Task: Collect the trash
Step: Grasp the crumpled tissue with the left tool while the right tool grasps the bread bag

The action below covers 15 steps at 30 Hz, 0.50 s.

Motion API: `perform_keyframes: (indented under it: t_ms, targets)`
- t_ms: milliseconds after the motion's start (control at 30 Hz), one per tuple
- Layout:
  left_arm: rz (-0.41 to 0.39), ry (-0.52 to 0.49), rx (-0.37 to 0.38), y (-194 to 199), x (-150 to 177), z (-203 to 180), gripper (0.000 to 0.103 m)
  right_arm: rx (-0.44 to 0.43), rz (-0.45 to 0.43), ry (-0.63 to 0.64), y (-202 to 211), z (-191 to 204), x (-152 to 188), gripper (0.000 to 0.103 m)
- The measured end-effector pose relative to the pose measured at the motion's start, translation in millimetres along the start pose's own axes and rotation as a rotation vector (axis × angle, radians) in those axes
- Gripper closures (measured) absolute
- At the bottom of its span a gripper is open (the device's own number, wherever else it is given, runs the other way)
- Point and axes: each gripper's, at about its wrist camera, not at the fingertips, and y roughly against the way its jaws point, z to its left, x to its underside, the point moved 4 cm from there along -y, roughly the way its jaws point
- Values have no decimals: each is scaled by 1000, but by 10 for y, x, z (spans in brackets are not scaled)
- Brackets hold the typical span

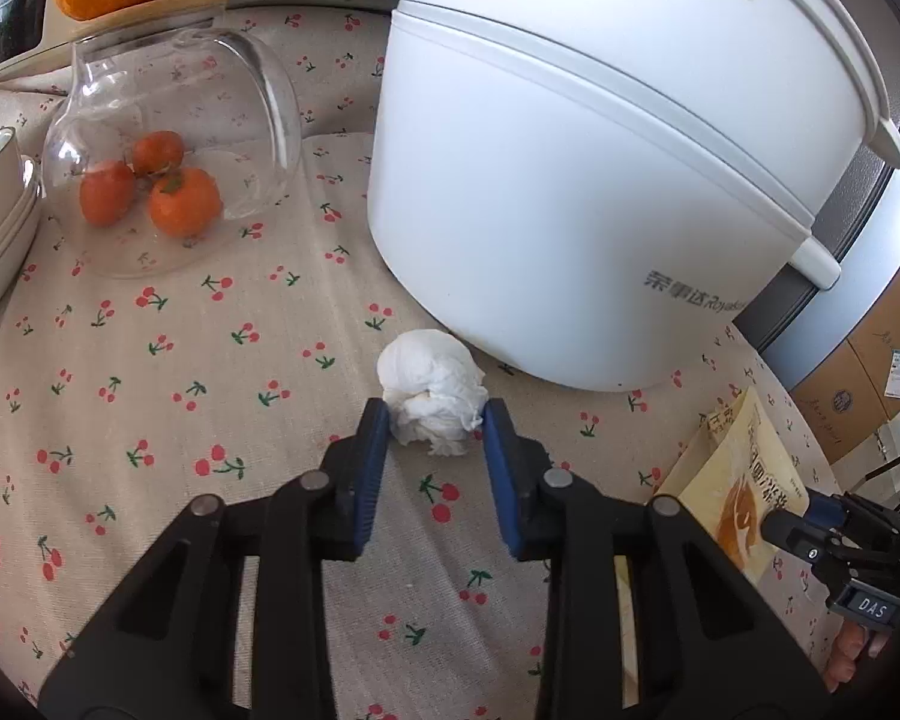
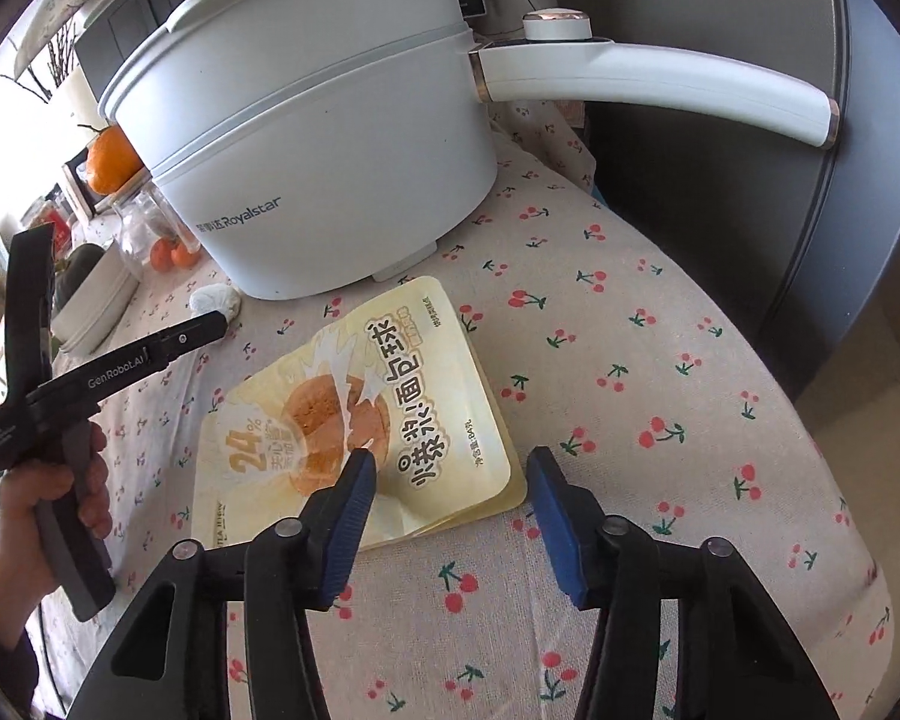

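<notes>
The left gripper sits low in the middle of its frame, its blue pads closed in on either side of a crumpled white tissue; the pad tips touch the wad's near edges, while most of the wad bulges out above them toward the frame's center. Just above and to the right of the tissue stands a big white electric pot, and in the upper left lies a tipped glass jar with small oranges seen through it, all on a cherry-print tablecloth

In the right wrist view, the right gripper is partly open low in the frame and grips nothing. The lower right corner of a yellow snack packet lies flat between its jaws: the left pad overlaps the packet's printed face, the right pad stands just off the packet's edge. At the frame's left edge a hand holds the left gripper's handle
</notes>
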Motion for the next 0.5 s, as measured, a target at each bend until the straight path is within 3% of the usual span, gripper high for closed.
perform_keyframes:
  t_ms: [33,100,133,500]
  targets:
    - [4,1,-3,5,1,9,77,-4,0,-1,-9,5,-2,64]
    - [12,-8,-12,35,27,8,79,-6,1,-6,-14,1,-1,89]
    - [16,-13,-19,53,40,3,80,-11,13,-4,-22,2,6,94]
    - [48,-17,-1,806,322,-40,80,-47,42,10,402,248,121,100]
